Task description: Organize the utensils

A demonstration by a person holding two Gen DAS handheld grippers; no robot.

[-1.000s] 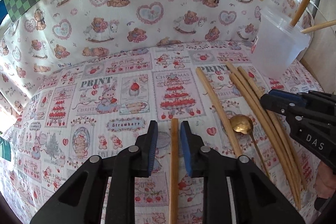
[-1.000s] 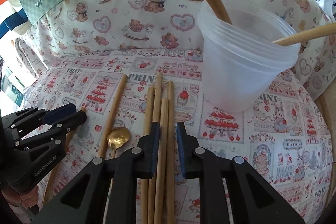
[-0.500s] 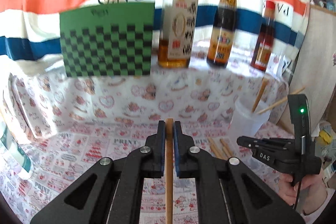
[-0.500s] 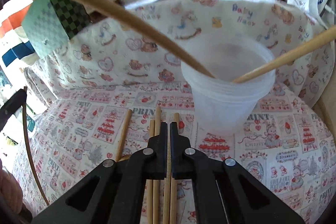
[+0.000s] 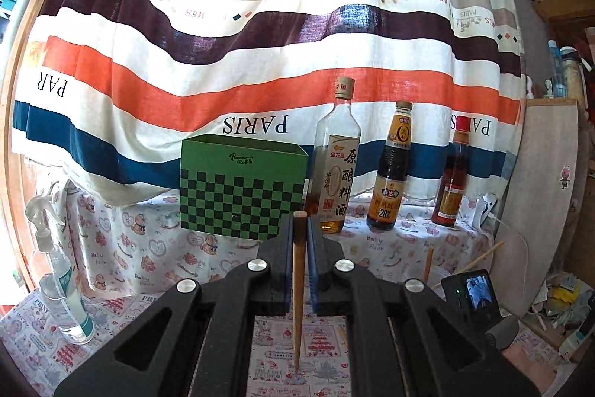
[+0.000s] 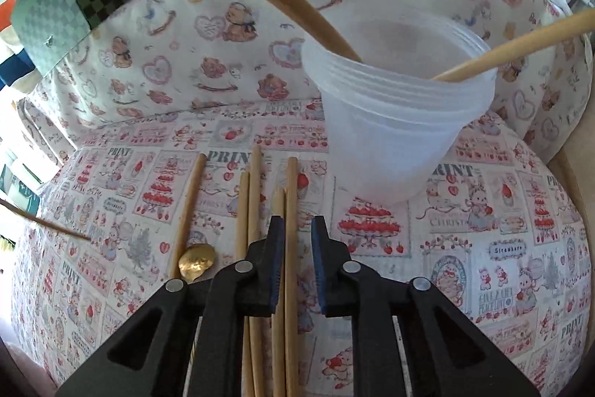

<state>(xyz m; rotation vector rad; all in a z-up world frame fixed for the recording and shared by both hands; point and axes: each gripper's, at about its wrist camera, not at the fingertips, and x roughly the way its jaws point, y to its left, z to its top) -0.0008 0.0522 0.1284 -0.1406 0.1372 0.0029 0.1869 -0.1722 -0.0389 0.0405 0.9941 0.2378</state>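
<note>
My left gripper (image 5: 299, 229) is shut on a wooden chopstick (image 5: 298, 285), held up off the table and pointing level toward the bottles. In the right wrist view that chopstick's tip (image 6: 55, 227) shows at the left edge. My right gripper (image 6: 297, 233) hangs over several chopsticks (image 6: 253, 211) lying side by side on the printed cloth. Its jaws are opening, and one chopstick (image 6: 292, 196) lies between them without being pressed. A gold spoon (image 6: 197, 261) lies left of the bundle. Behind stands a translucent plastic cup (image 6: 394, 136) with two chopsticks leaning in it.
On the raised shelf at the back stand a green chequered box (image 5: 241, 188) and three bottles (image 5: 336, 166), (image 5: 390, 173), (image 5: 452, 181). A clear spray bottle (image 5: 63, 285) is at the left on the cloth. A striped curtain hangs behind, and a board stands at the right.
My left gripper closed on the chopstick, lifted it off the cloth and tilted up to level. My right gripper shut over the bundle, then parted a little.
</note>
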